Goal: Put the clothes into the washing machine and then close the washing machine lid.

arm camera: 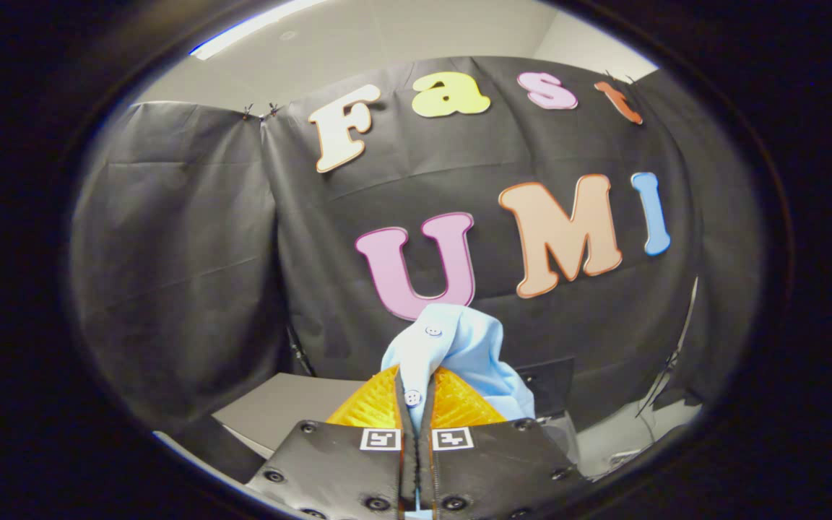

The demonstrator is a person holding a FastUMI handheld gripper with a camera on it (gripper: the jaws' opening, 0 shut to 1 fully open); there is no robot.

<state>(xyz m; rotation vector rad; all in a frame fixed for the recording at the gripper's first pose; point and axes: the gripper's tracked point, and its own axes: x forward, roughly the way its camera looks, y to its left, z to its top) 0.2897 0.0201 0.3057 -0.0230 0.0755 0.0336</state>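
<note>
Shirt (459,347) upright in hand-held gripper (416,401)

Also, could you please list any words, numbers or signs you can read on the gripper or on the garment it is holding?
No readable words or numbers on either.
Gripper: one square black-and-white marker on each finger; these are coded patterns, not text.
Light blue shirt, pinched between the fingers: two plain buttons, with no print or tag to be seen.
</note>
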